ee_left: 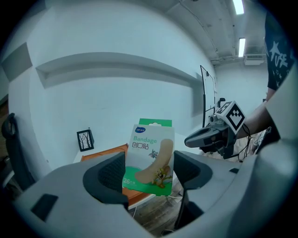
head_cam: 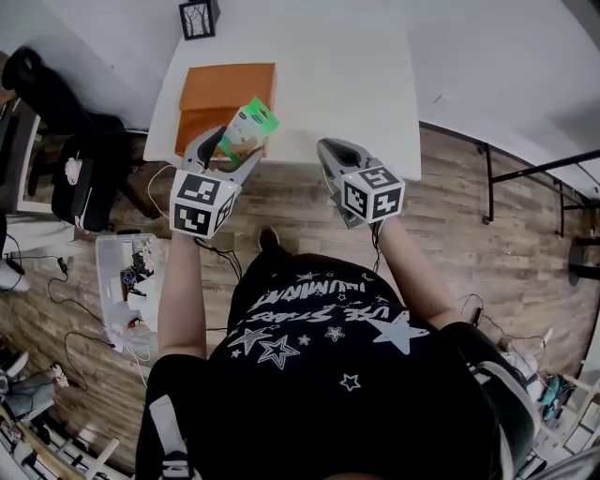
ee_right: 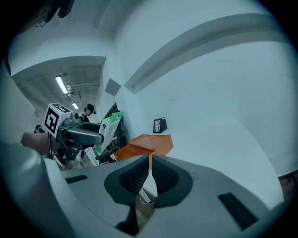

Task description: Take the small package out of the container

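Observation:
A small green and white bandage package (head_cam: 246,132) is held up in my left gripper (head_cam: 228,155), over the near edge of the white table (head_cam: 337,75). In the left gripper view the package (ee_left: 150,158) sits between the two jaws, which press its sides. Behind it lies the orange container (head_cam: 223,98), a flat open box; its near edge shows in the left gripper view (ee_left: 104,153). My right gripper (head_cam: 335,169) hovers at the table's near edge, jaws shut with nothing between them (ee_right: 149,179). The right gripper view also shows the container (ee_right: 146,145) and the package (ee_right: 108,128).
A small black picture frame (head_cam: 198,18) stands at the table's far left corner. On the wooden floor to the left are a clear plastic bin (head_cam: 127,286) with odds and ends, cables and a dark chair (head_cam: 70,141). A black metal rack (head_cam: 534,178) is at the right.

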`<move>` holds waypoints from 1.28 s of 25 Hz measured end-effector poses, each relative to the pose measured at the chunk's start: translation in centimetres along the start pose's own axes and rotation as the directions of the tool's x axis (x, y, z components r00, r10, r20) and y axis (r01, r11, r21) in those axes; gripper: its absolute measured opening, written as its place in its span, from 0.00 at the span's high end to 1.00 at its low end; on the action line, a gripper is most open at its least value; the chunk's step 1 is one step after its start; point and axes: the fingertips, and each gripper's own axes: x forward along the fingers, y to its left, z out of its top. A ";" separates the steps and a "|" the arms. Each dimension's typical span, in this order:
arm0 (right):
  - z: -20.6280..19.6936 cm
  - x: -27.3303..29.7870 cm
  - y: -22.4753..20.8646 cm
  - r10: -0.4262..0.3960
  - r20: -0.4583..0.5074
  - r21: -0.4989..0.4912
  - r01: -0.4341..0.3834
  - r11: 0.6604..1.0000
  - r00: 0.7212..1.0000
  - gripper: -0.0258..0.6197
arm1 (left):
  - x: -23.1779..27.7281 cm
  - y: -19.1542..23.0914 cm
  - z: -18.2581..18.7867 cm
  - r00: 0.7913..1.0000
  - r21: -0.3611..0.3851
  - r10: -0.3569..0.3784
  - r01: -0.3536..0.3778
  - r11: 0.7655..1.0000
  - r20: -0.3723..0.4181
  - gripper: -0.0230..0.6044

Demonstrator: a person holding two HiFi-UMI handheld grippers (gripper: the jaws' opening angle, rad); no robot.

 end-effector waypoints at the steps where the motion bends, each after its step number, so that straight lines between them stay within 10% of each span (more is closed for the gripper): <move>1: 0.0 -0.7 0.0 0.010 0.012 0.011 -0.010 1.000 1.000 0.88 | -0.3 -0.7 0.0 1.000 -0.010 0.007 -0.007 1.000 0.004 0.41; 32: -8.9 -14.3 7.3 0.204 -0.094 -0.095 -0.212 0.973 0.975 0.88 | -13.5 -15.4 -7.4 0.978 -0.246 0.209 -0.207 0.947 -0.020 0.41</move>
